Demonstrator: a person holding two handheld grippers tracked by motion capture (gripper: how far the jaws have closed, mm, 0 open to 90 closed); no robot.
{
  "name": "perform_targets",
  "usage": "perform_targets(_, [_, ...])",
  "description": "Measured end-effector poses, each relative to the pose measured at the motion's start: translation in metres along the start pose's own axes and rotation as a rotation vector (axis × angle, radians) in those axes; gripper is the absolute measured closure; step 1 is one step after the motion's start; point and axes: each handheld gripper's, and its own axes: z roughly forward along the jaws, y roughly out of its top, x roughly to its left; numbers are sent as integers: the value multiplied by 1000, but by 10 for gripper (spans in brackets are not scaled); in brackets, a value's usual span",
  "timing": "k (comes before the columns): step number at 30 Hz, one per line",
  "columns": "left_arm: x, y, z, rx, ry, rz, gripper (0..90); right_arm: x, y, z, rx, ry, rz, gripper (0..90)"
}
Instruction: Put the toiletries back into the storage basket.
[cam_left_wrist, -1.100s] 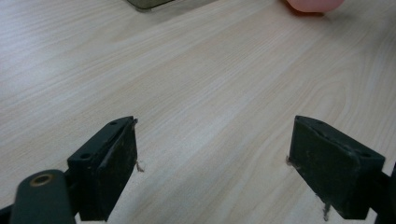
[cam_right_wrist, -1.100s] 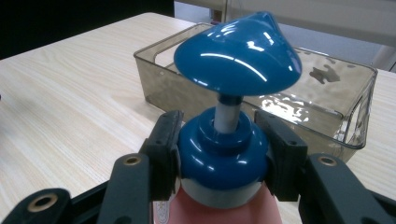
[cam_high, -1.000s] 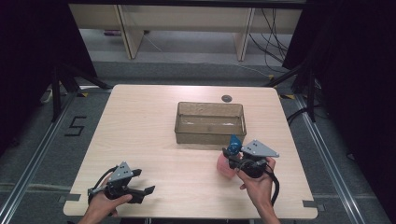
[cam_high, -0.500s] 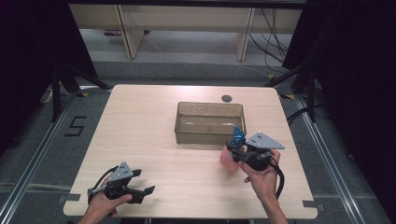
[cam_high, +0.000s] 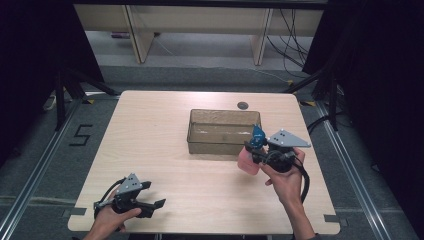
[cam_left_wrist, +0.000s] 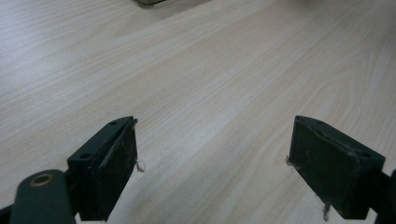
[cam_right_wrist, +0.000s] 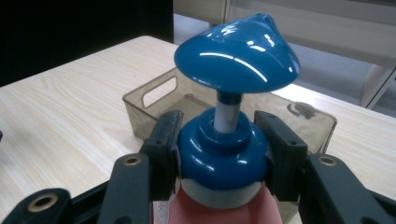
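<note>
The pump bottle (cam_high: 248, 159), pink-bodied with a blue collar and a blue pump head (cam_right_wrist: 237, 53), is hanging just off the near right corner of the smoky clear bin (cam_high: 221, 131), lifted above the wooden table (cam_high: 150, 130). The right gripper (cam_high: 260, 155) is clamping it, both black jaws pressing on the blue collar from either side, as the right gripper view is showing, with the bin lying just behind the bottle there. The person's right hand (cam_high: 284, 176) is holding that gripper up beside the bin. The left gripper (cam_high: 150, 206) is sitting well away from the bin, toward the table's near left edge, in the left hand (cam_high: 111, 220); its jaws are standing wide apart with bare wood between them.
</note>
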Motion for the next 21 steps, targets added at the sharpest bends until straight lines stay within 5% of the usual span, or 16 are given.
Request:
perform_targets(5, [3,0,-2,25,11,26,148,-5,12,0,-16,-14,-5,534])
perform_targets(7, [1,-1,-1,-4,-1,7,147,-8,15,0,-23,-23,-7,534])
perform_targets(11, [2,1,-2,22,9,22,147,-9,20,1,-17,-13,-2,534])
perform_targets(21, [2,0,0,-3,-3,0,148,-19,31,8,-40,-34,-5,534])
